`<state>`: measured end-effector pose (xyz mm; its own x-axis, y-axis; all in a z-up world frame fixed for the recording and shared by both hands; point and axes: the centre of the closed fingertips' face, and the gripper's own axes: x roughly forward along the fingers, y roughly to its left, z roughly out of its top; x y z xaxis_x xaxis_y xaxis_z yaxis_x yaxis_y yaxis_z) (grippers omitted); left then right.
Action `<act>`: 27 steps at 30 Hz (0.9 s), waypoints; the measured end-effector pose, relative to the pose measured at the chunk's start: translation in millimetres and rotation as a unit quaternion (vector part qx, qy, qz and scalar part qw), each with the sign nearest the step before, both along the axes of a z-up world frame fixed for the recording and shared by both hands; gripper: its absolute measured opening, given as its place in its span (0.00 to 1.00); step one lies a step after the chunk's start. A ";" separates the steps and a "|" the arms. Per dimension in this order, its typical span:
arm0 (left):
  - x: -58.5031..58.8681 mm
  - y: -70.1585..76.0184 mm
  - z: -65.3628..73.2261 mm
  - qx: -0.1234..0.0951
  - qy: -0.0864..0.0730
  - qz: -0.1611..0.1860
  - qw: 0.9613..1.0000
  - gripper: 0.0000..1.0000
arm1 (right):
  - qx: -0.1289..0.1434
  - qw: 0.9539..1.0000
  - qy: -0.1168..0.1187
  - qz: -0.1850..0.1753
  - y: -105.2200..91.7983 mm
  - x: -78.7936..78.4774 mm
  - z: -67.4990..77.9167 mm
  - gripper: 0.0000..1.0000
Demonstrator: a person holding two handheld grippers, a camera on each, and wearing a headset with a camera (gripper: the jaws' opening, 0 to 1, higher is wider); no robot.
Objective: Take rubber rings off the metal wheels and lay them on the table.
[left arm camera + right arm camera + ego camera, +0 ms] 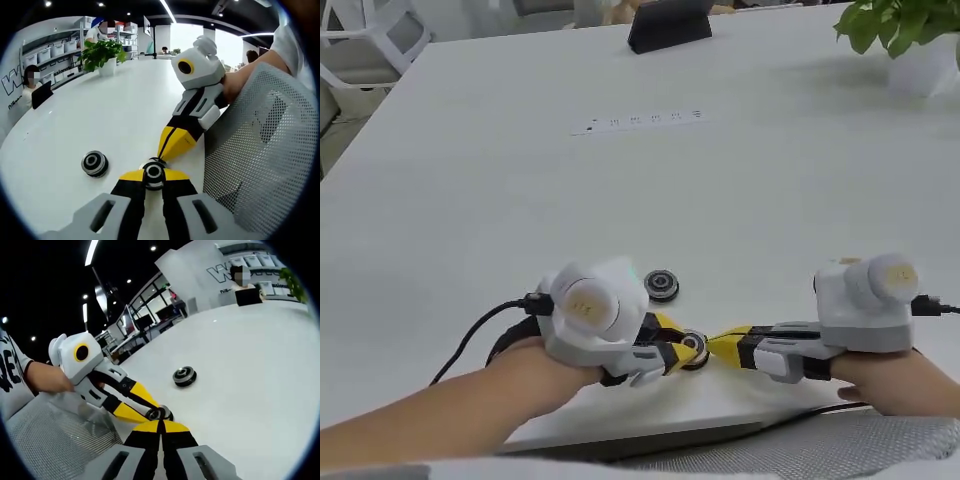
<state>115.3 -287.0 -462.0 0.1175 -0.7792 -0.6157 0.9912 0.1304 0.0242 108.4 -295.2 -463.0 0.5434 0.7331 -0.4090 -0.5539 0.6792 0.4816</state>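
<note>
In the head view, the left gripper [680,348] and the right gripper [715,345] meet tip to tip at the near edge of the white table [470,190], each held in a hand; a small metal wheel, the clamped wheel [694,346], sits between the yellow tips; a second one, the free wheel [661,284], lies flat on the table just beyond the left gripper; a white power strip [640,122] lies farther up the table, well apart, and a potted plant [900,28] stands at the far right corner. In the left gripper view, the left gripper [153,176] has its jaws closed on either side of the clamped wheel [153,171]; the right gripper [164,152] comes in from above with its jaws together, the tip touching the wheel's rim, though whether it pinches the rubber I cannot tell; the free wheel [94,162] rests to the left with its dark rubber ring [95,174] still on it; a mesh chair back [260,150] stands at the right. In the right gripper view, the right gripper [160,426] shows its yellow tips pressed together just short of the clamped wheel [162,413], which the left gripper [156,413] grips from the left; the free wheel [184,375] lies beyond, apart from both.
</note>
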 end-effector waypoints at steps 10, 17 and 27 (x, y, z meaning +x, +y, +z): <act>0.3 0.1 0.1 0.003 -0.001 0.001 1.000 0.07 | 0.004 1.000 -0.002 0.002 2.2 -0.4 1.7 0.00; 0.2 0.0 0.0 0.005 -0.002 0.001 1.000 0.07 | 0.009 1.000 -0.003 0.005 3.9 -0.2 3.0 0.00; 0.0 0.0 -0.1 0.006 -0.001 0.001 1.000 0.07 | 0.013 1.000 -0.008 0.011 7.5 -0.6 5.0 0.00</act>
<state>115.3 -286.9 -462.1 0.1207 -0.7716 -0.6245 0.9908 0.1320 0.0284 107.9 -287.6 -458.0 0.5326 0.7559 -0.3809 -0.5767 0.6534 0.4904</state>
